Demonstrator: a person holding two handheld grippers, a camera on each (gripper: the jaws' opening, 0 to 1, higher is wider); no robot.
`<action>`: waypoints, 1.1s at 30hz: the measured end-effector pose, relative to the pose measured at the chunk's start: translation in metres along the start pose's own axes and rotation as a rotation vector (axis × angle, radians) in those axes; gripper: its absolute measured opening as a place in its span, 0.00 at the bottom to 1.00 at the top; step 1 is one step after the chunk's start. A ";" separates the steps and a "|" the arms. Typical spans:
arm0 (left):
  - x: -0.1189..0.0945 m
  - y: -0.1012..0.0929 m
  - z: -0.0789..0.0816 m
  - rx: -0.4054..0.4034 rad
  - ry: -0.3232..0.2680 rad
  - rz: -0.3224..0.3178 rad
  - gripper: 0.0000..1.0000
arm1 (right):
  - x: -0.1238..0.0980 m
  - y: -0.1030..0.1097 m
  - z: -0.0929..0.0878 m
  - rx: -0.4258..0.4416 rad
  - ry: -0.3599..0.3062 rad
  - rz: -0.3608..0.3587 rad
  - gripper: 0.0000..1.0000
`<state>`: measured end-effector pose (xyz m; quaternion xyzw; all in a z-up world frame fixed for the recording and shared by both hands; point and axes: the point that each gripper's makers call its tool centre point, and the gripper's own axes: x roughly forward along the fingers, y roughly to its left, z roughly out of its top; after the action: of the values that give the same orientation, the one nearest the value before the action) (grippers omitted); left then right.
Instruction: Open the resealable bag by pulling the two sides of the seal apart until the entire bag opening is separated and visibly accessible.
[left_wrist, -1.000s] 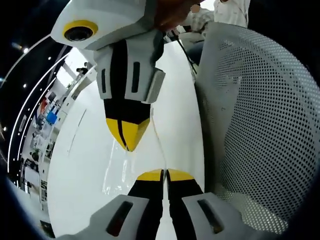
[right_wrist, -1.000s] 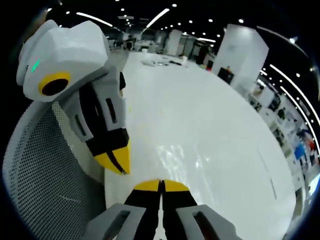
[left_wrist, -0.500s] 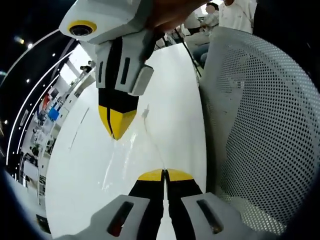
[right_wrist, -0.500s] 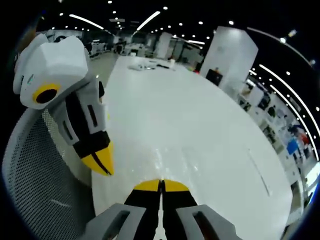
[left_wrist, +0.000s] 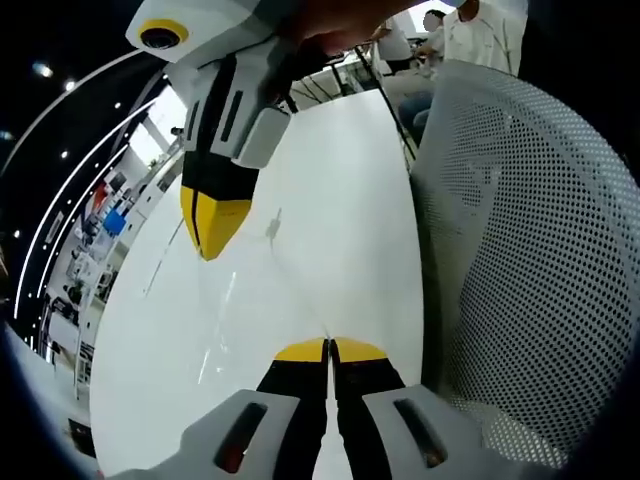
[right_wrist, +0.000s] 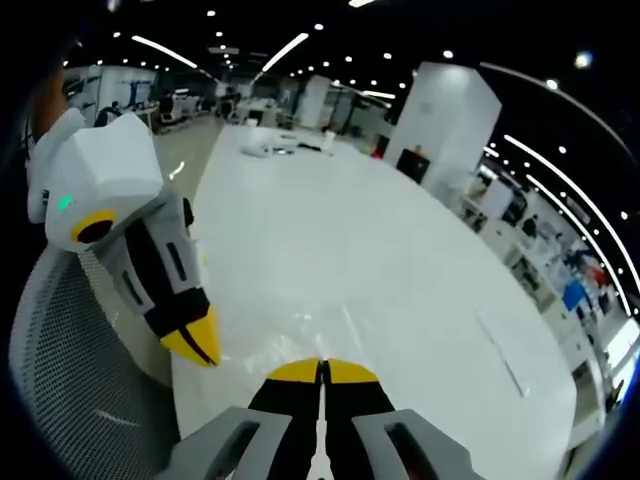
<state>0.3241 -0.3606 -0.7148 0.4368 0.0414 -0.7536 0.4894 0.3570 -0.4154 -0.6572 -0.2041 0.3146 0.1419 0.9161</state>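
The clear resealable bag (left_wrist: 250, 300) hangs stretched over the white table (left_wrist: 340, 190) between my two grippers. It is a thin glossy film and hard to make out. My left gripper (left_wrist: 328, 347) is shut on one side of the bag's seal at the bottom of the left gripper view. My right gripper (left_wrist: 207, 238) comes in from the upper left, shut on the other side. In the right gripper view my right gripper (right_wrist: 322, 367) is shut at the bottom. The left gripper (right_wrist: 200, 350) sits a little to its left, with the bag (right_wrist: 278, 345) faintly glinting between them.
A white perforated mesh chair back (left_wrist: 530, 260) stands close on the right of the left gripper view, and the chair back (right_wrist: 70, 380) shows at the lower left of the right gripper view. The long table (right_wrist: 400, 260) runs far ahead. People sit beyond its far end (left_wrist: 470, 30).
The two grippers have drawn apart. In the left gripper view the right gripper has gone up and left, and the film between them has stretched out wider.
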 end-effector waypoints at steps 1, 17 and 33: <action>0.000 0.004 0.001 -0.004 -0.003 0.010 0.00 | -0.002 -0.002 0.004 -0.003 -0.009 -0.008 0.00; -0.004 0.037 0.015 -0.031 -0.048 0.084 0.00 | -0.023 -0.024 0.040 -0.047 -0.084 -0.112 0.00; 0.000 -0.019 -0.003 -0.066 -0.014 -0.070 0.00 | -0.011 0.029 -0.002 0.003 -0.005 -0.002 0.00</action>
<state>0.3113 -0.3486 -0.7236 0.4134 0.0780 -0.7716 0.4771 0.3363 -0.3920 -0.6595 -0.2029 0.3123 0.1409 0.9173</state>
